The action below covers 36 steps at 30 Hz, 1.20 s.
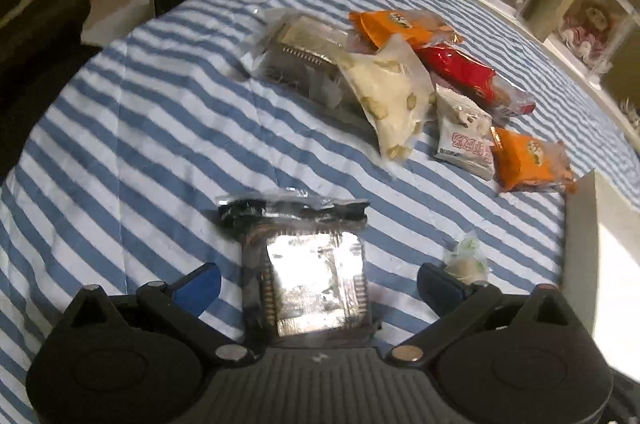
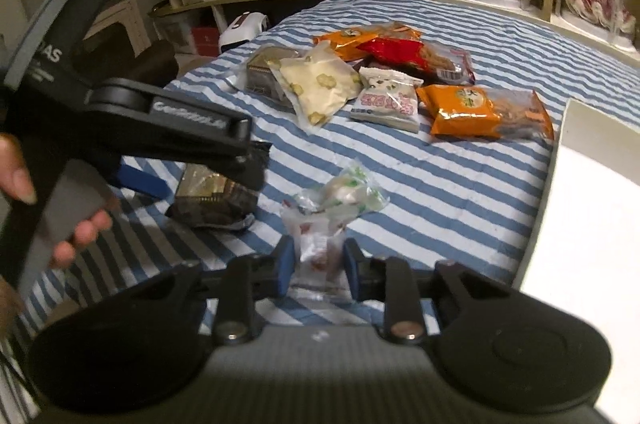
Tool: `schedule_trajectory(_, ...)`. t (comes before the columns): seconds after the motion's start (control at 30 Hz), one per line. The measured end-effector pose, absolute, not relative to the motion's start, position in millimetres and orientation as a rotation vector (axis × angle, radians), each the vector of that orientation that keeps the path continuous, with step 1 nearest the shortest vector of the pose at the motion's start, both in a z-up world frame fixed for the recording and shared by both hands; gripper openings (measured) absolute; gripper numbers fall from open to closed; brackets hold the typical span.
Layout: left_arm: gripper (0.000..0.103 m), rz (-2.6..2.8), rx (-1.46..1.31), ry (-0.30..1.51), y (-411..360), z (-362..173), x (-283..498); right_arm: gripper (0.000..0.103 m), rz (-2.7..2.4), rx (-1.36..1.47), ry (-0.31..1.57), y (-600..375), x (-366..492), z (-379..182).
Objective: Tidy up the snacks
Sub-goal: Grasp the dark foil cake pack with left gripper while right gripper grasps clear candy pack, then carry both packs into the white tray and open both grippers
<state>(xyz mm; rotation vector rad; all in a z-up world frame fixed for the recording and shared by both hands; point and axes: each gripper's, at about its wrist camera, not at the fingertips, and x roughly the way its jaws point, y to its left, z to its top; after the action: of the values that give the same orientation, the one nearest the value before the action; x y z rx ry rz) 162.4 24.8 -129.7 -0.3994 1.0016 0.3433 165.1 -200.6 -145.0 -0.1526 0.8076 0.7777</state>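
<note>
- Left wrist view: the left gripper (image 1: 318, 284) is hanging with jaws spread wide around a dark foil-topped snack pack (image 1: 310, 272), the pads not touching it. Further off, a cluster is lying unsorted on the striped bedspread (image 1: 120, 144): a clear-wrapped dark pack (image 1: 298, 60), a cream pouch (image 1: 390, 96), a red packet (image 1: 468, 72), a white packet (image 1: 464, 140) and two orange packets (image 1: 528, 160). Sorting looks barely begun, I'd say.
- Right wrist view: the right gripper (image 2: 318, 270) is closing in on a small clear candy wrapper (image 2: 318, 248); whether the pads are pressing yet, I cannot tell. A green-printed candy (image 2: 348, 194) is lying just beyond. The white box (image 2: 580, 216) is sitting open at the bed's right edge, with bare stripes between for moving.
</note>
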Motion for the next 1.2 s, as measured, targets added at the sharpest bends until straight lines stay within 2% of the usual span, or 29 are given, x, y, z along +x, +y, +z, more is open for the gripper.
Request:
schedule_trajectory(0.1, 0.082, 0.367, -0.358, 1.006, 27, -131, 163, 0.031, 0.761, -0.138, 0.811, -202, 166, -145)
schedule_trajectory(0.17, 0.077, 0.370, -0.357, 1.011, 31, -131, 164, 0.031, 0.749, -0.122, 0.816, -205, 167, -145)
schedule_trajectory(0.27, 0.064, 0.338, -0.369, 1.007, 34, -128, 163, 0.031, 0.734, -0.097, 0.818, -209, 168, -144)
schedule_trajectory(0.7, 0.063, 0.220, -0.343, 0.846, 15, -71, 137, 0.031, 0.678, 0.058, 0.756, -244, 167, -111)
schedule_trajectory(1.2, 0.063, 0.037, -0.222, 0.779, -71, -20, 126, 0.031, 0.532, 0.057, 0.738, -313, 147, -60)
